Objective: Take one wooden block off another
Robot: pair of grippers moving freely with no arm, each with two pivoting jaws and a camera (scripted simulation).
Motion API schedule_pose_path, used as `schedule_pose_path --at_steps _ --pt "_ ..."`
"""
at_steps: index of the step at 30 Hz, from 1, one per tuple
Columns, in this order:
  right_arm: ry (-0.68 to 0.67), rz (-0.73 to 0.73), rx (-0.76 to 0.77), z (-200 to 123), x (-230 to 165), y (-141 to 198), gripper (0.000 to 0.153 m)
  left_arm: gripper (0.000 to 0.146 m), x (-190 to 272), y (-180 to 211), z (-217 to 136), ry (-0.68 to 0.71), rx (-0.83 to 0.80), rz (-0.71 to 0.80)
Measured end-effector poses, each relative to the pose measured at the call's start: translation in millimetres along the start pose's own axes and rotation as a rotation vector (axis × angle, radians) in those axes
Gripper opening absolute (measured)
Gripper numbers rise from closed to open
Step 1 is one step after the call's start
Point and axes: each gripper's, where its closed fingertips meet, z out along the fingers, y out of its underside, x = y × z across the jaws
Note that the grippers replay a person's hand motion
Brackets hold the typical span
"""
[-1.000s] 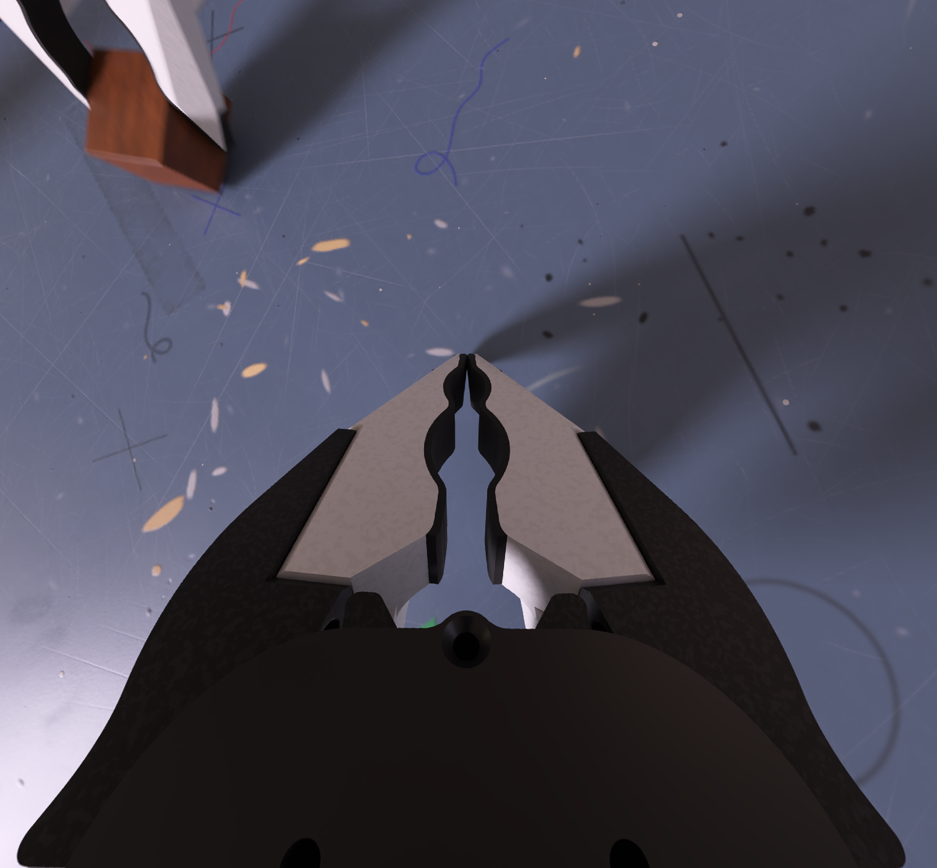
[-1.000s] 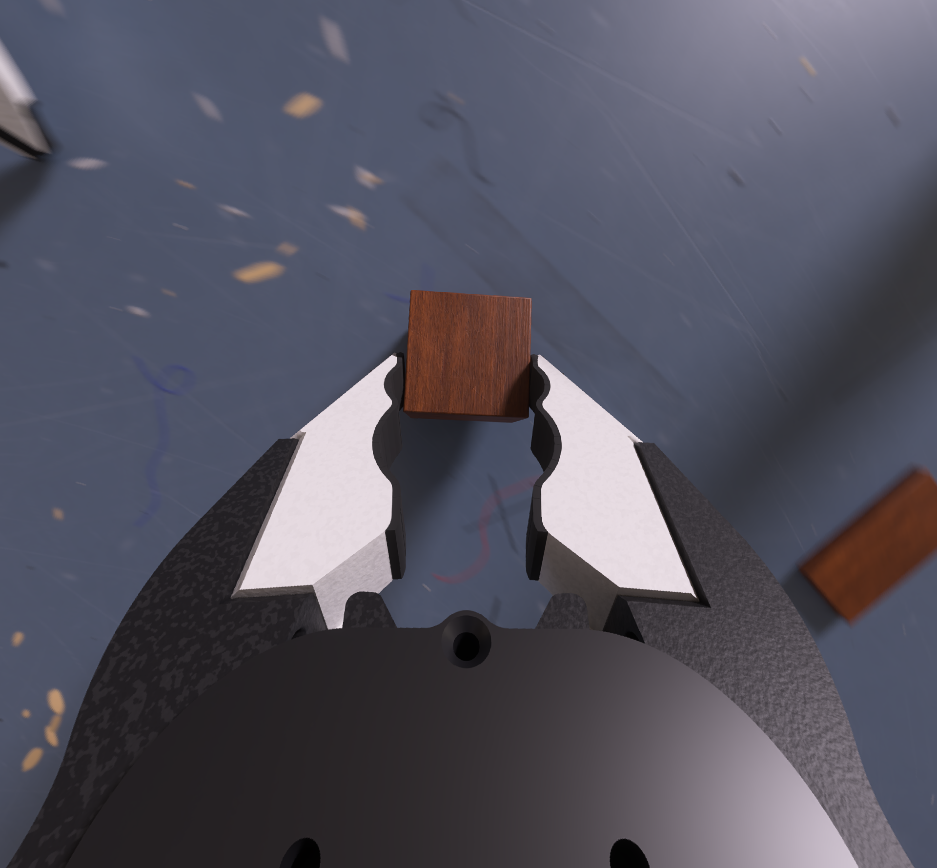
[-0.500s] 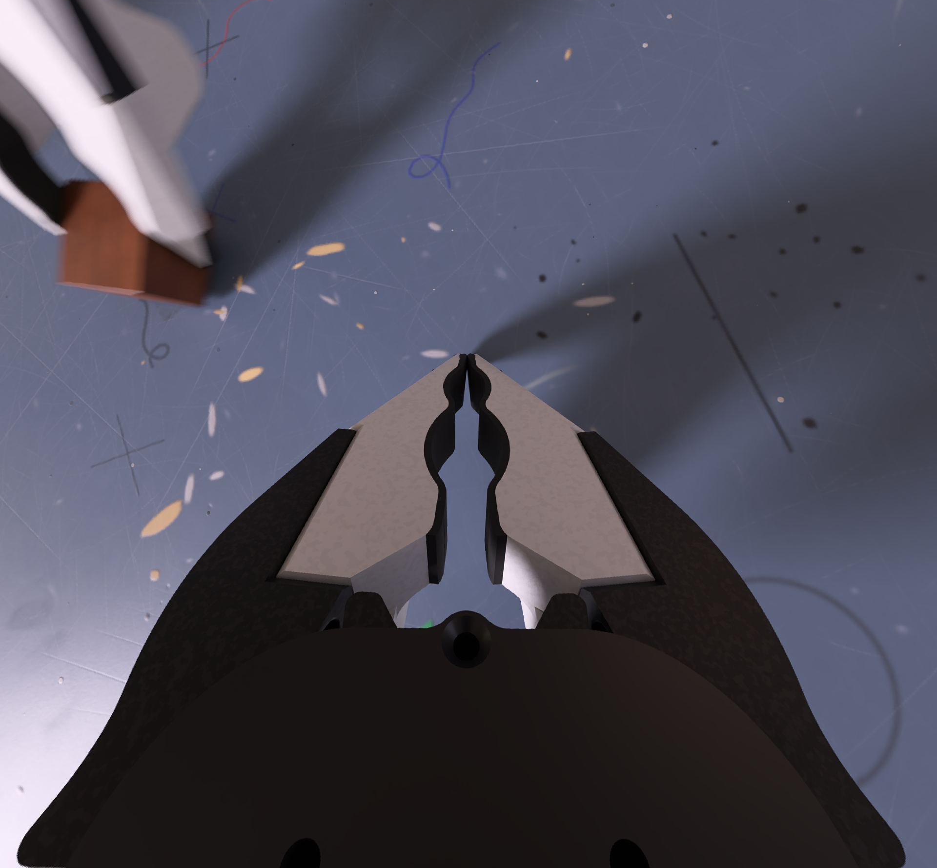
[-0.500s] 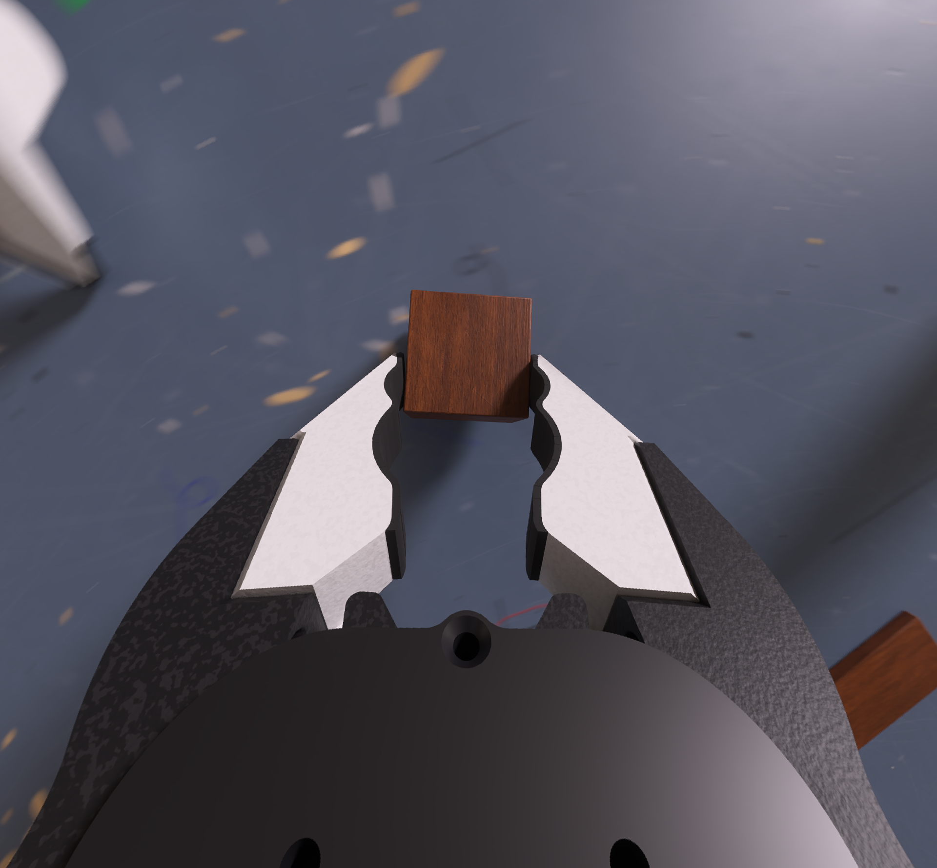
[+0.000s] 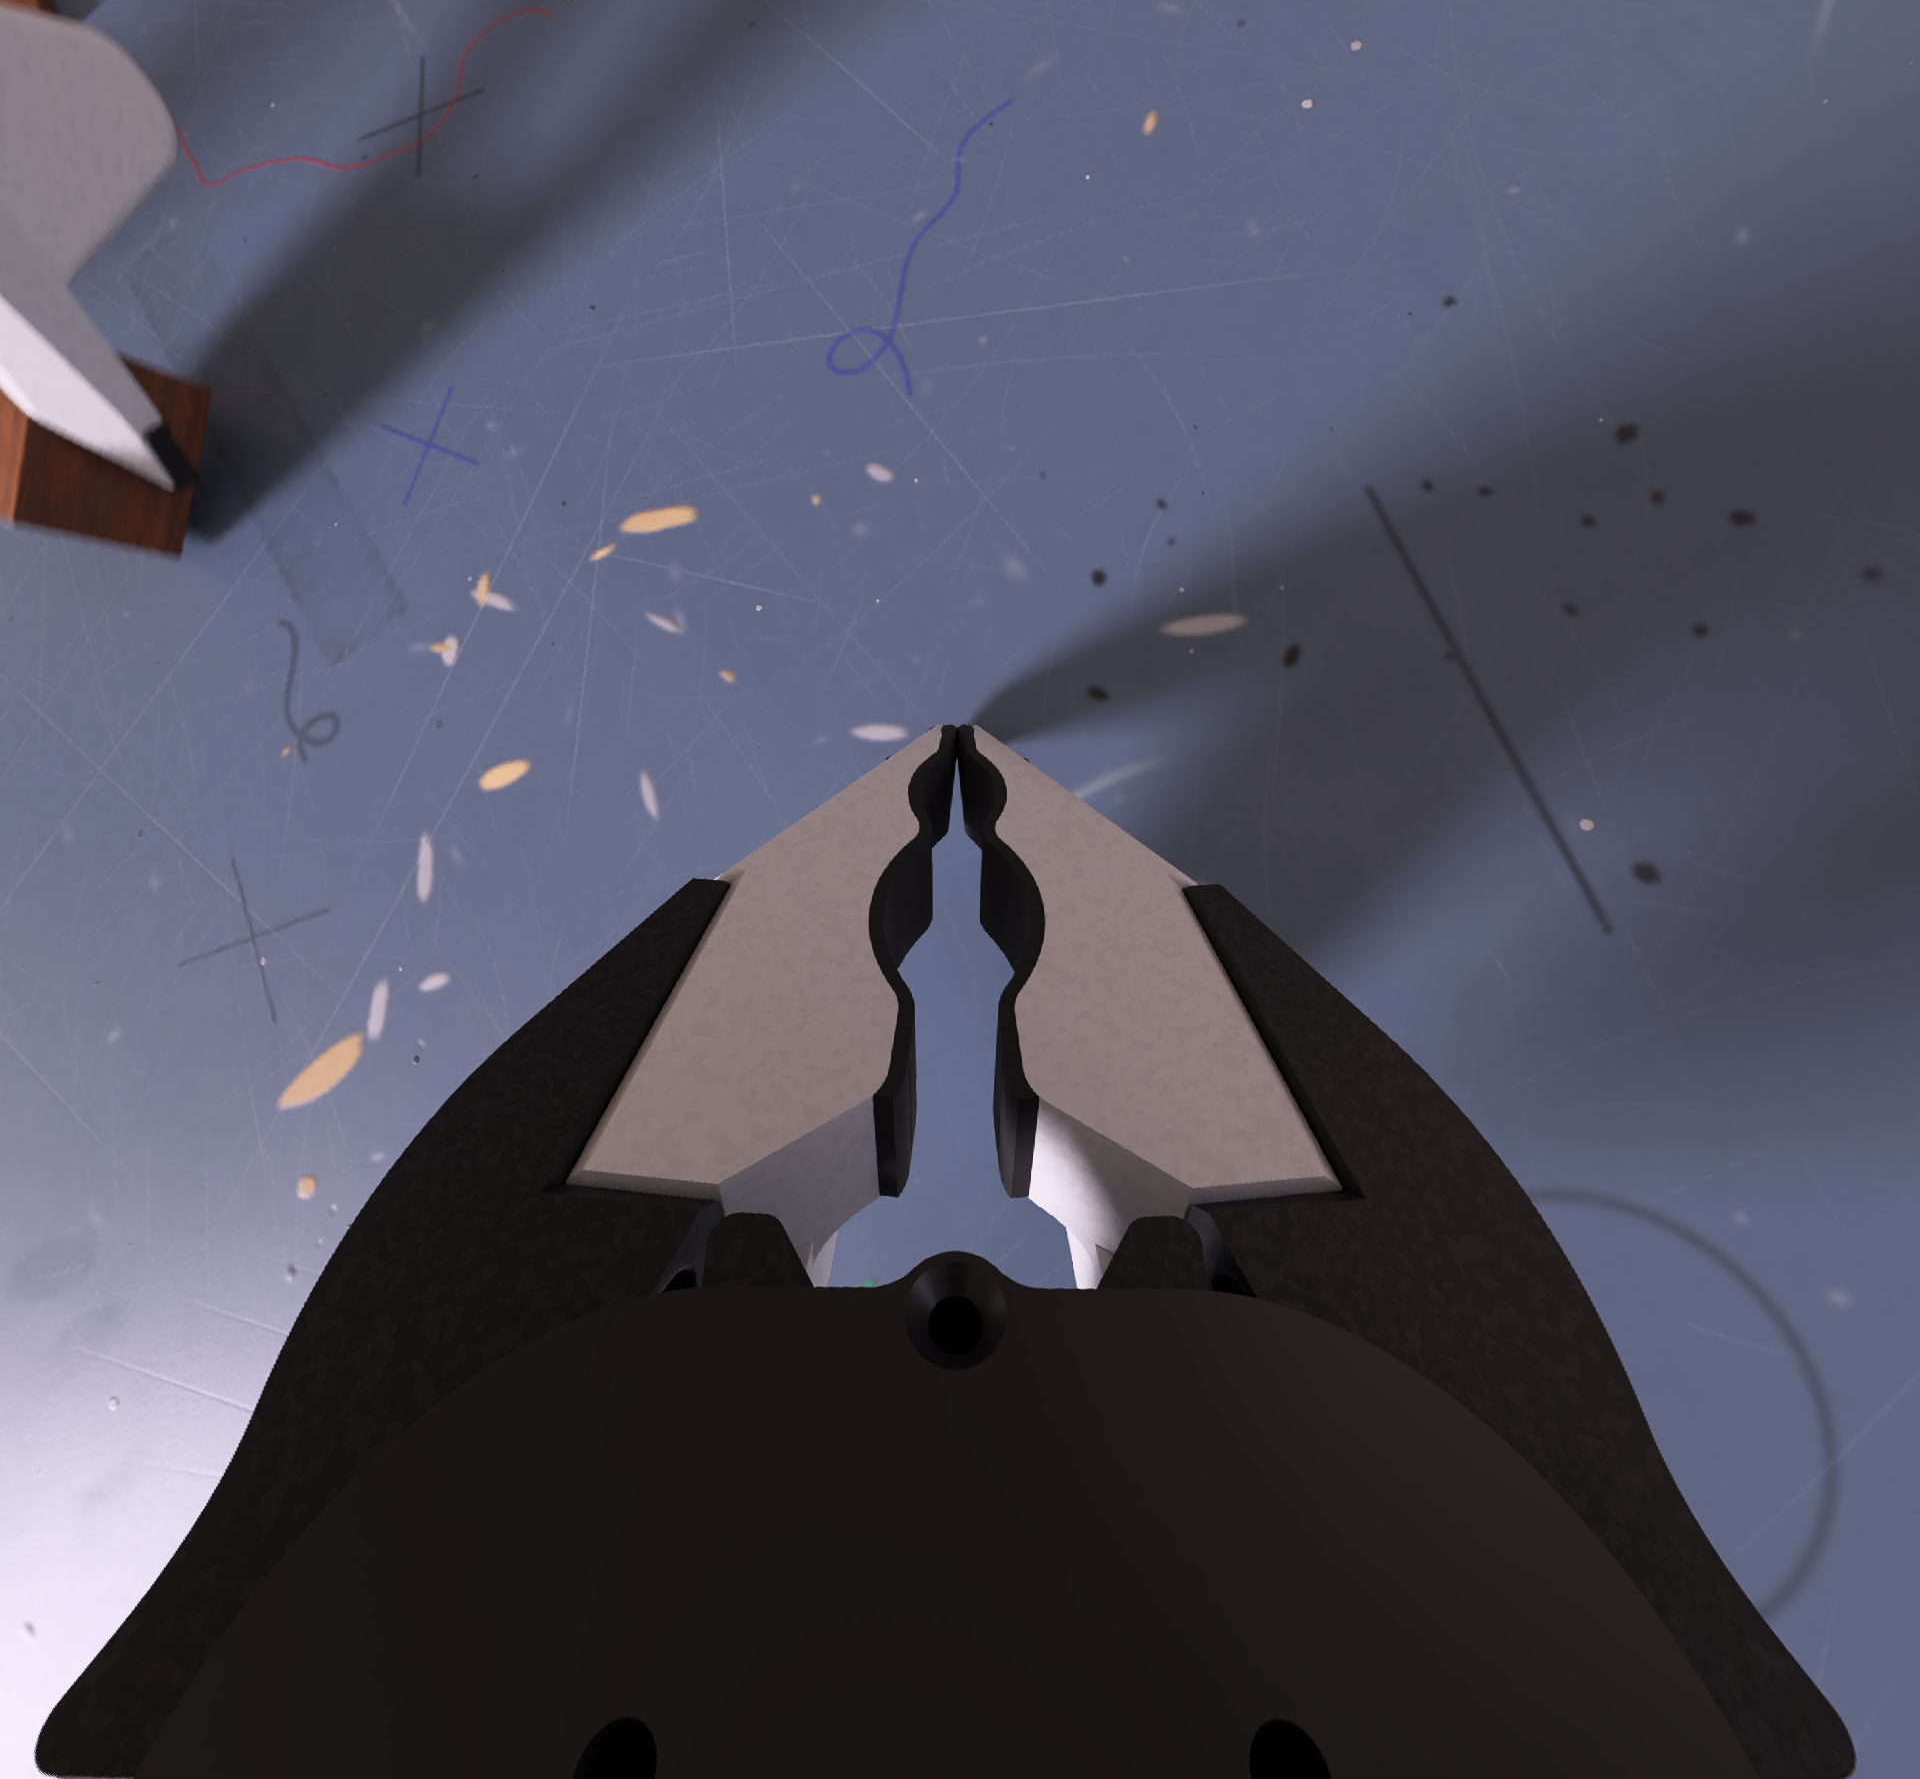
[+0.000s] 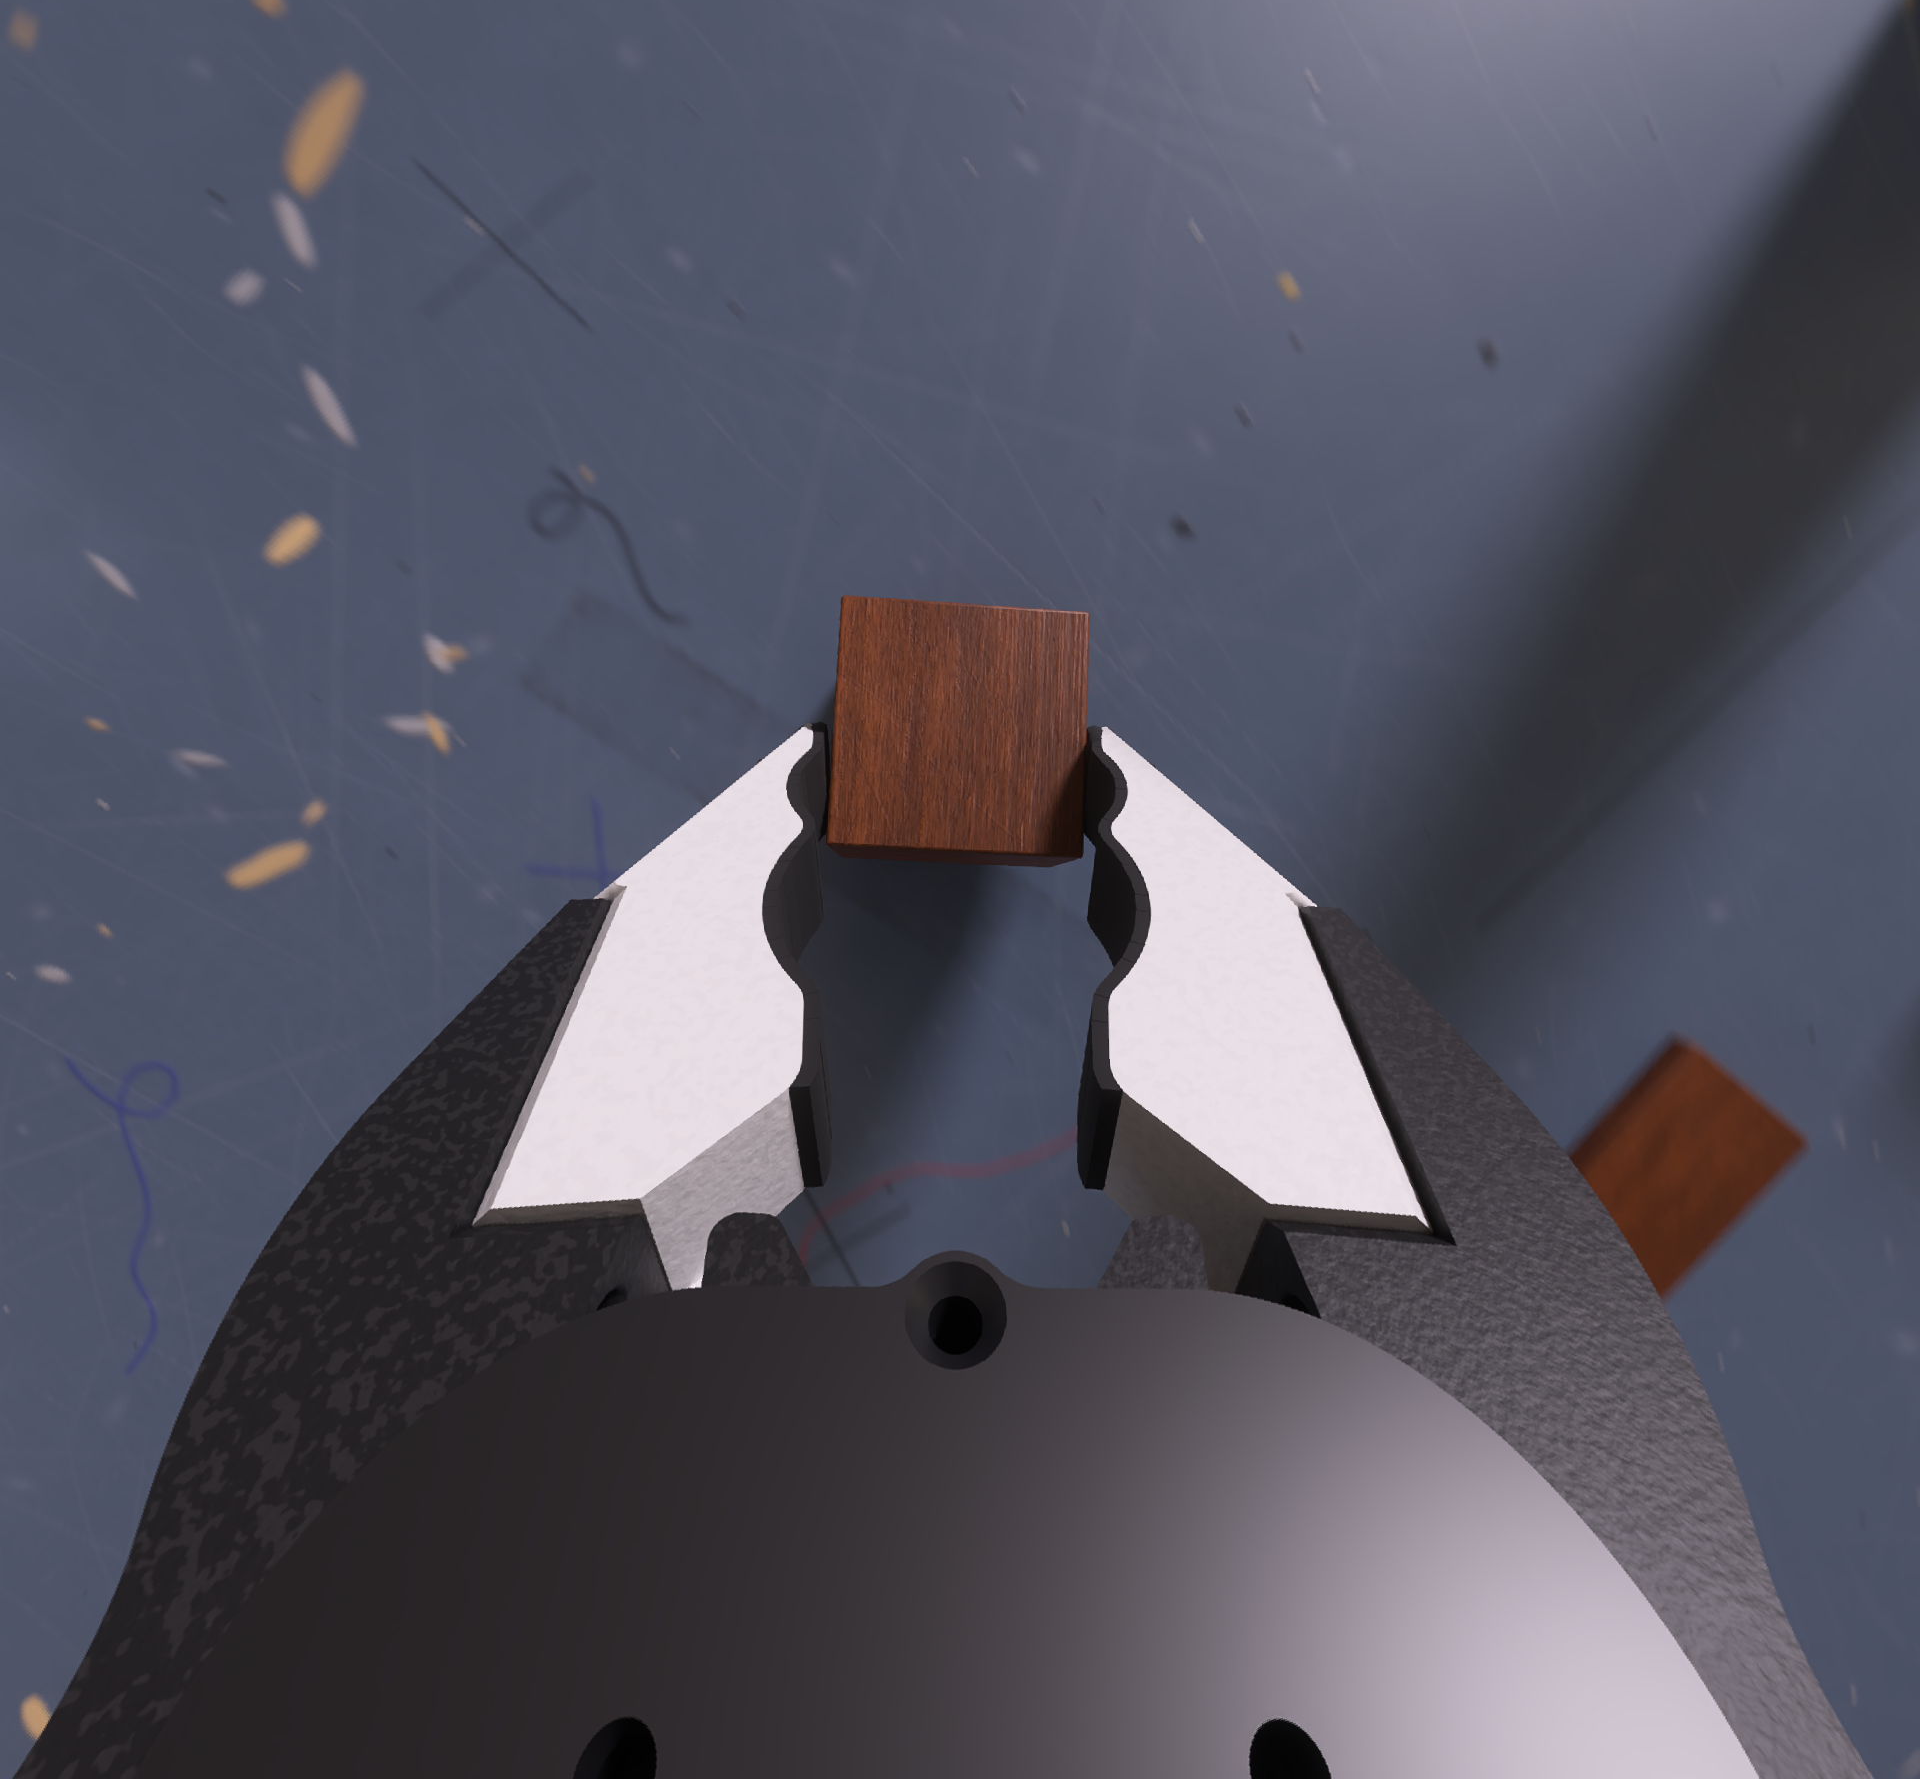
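Two blocks: lifted block pinched at right gripper tips; other block at four o'clock.
Left gripper: closed, empty.
Risk: shallow tip hold, block may slip.

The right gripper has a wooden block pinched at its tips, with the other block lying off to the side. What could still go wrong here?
1. The right gripper holds the block only by its fingertips, so a jolt could twist or drop it.
2. A careless release might tumble it toward the second block on the table.
3. The shut, empty left gripper cannot catch a slip.
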Motion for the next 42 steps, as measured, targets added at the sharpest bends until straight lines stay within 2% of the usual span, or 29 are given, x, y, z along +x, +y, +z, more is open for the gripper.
schedule_pose_path --at_steps 1,3,5,7,9,11,12,14,16,17,18,20,22,25,28,31,33,34,36,38,39,42 --pt "0.011 0.018 -0.015 -4 5 9 0.049 0.000 0 0 0 -0.003 0.000 0.001" --pt "-0.023 -0.071 -0.041 -8 -30 14 0.049 0.000 0 0 0 0.000 0.000 0.001" --pt "-0.082 -0.238 -0.056 -3 -84 -1 0.049 0.000 0 0 0 0.009 0.000 -0.004" --pt "-0.110 -0.323 -0.032 6 -107 -22 0.049 0.000 0 0 0 0.017 -0.001 -0.007" --pt "-0.083 -0.220 0.011 13 -77 -33 0.049 0.000 1 -1 1 0.011 -0.002 -0.003" --pt "-0.056 -0.129 0.020 9 -46 -23 0.049 0.000 1 -1 1 0.004 -0.001 0.002" --pt "-0.069 -0.143 0.012 5 -50 -13 0.049 0.000 1 -1 1 0.003 0.000 0.003" --pt "-0.129 -0.259 0.000 -3 -94 0 0.049 0.000 1 -1 1 0.009 0.004 0.005" --pt "-0.136 -0.375 -0.010 -3 -137 -4 0.049 0.000 1 -1 1 0.024 0.007 0.002" --pt "-0.136 -0.396 -0.005 1 -145 -12 0.049 0.000 1 -1 1 0.032 0.009 0.001" --pt "-0.138 -0.373 0.015 6 -141 -23 0.049 0.000 1 -1 1 0.035 0.012 0.004" --pt "-0.107 -0.268 0.045 13 -103 -35 0.049 0.000 2 -1 1 0.031 0.014 0.010" --pt "-0.092 -0.223 0.019 10 -79 -26 0.049 0.000 2 -1 1 0.023 0.012 0.013" --pt "-0.141 -0.358 -0.044 1 -117 -11 0.049 0.000 2 -1 1 0.023 0.012 0.018" --pt "-0.151 -0.460 -0.050 11 -143 -35 0.049 0.000 2 -1 1 0.036 0.008 0.012" --pt "-0.116 -0.299 0.014 26 -96 -63 0.049 0.000 2 -1 1 0.027 0.012 0.015" --pt "-0.096 -0.191 0.002 23 -64 -54 0.049 0.000 2 -1 1 0.024 0.013 0.016" --pt "-0.106 -0.198 -0.025 19 -65 -45 0.049 0.000 2 -1 1 0.025 0.012 0.017" --pt "-0.136 -0.308 -0.051 14 -94 -37 0.049 0.000 3 -2 1 0.027 0.011 0.020" --pt "-0.150 -0.408 -0.045 18 -124 -49 0.049 0.000 3 -2 1 0.036 0.010 0.015" --pt "-0.150 -0.419 -0.033 23 -125 -59 0.049 0.000 3 -2 1 0.037 0.012 0.014" --pt "-0.092 -0.237 -0.023 32 -67 -73 0.049 0.000 3 -2 1 0.035 0.015 0.010"
